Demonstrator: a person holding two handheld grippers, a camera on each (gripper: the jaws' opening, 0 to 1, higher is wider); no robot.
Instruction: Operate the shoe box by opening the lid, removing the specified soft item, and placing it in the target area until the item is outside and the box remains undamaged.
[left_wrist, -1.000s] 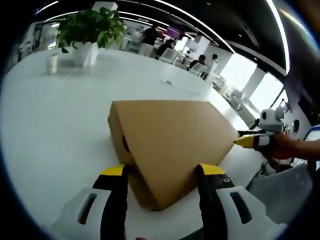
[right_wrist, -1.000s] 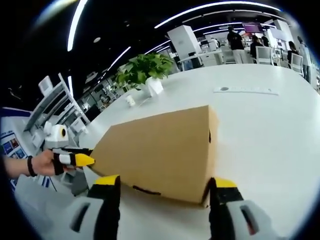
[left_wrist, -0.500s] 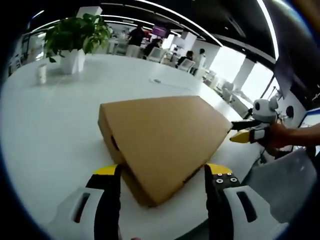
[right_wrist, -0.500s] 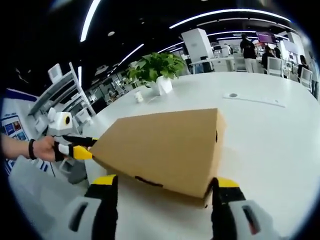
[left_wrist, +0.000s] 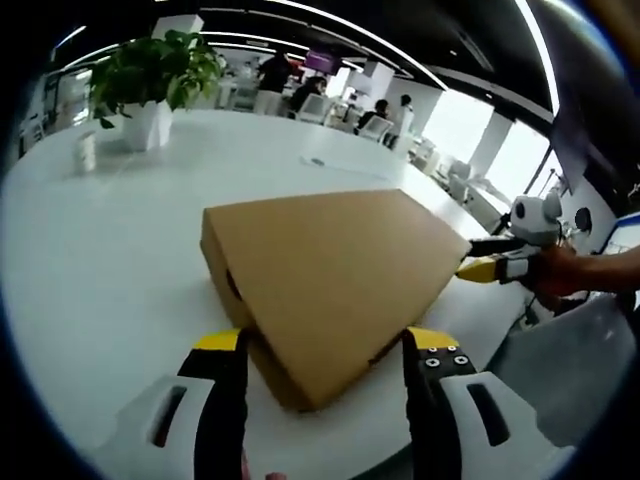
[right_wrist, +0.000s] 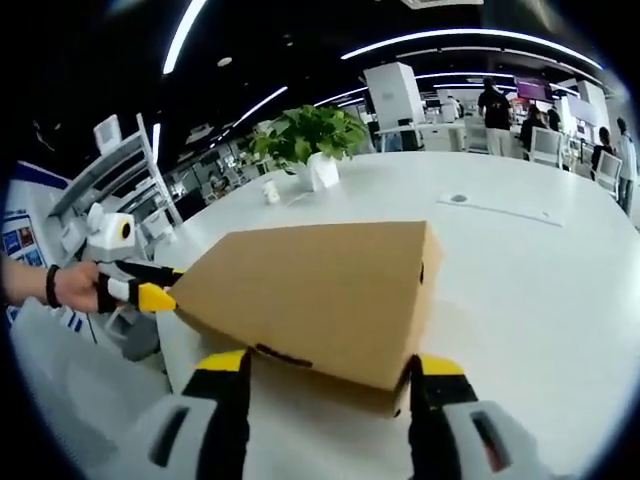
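Observation:
A closed brown cardboard shoe box (left_wrist: 330, 265) lies on the white table (left_wrist: 120, 250). My left gripper (left_wrist: 325, 345) is open, its yellow-tipped jaws straddling the box's near corner. At the opposite corner my right gripper (left_wrist: 492, 262) touches the box edge, held by a person's hand (left_wrist: 565, 275). In the right gripper view the box (right_wrist: 320, 285) has a corner between the wide-apart jaws of my open right gripper (right_wrist: 330, 365). My left gripper (right_wrist: 150, 297) meets the far corner there. A strip of the base shows under the lid's front edge. The contents are hidden.
A potted plant (left_wrist: 150, 70) and a small white cup (left_wrist: 85, 150) stand at the table's far side, also seen as plant (right_wrist: 305, 140) and cup (right_wrist: 268, 190). A flat strip (right_wrist: 505, 208) lies beyond the box. People and chairs fill the background.
Both views have shifted slightly with the hands. The box stays put, and each gripper stays open at its own corner.

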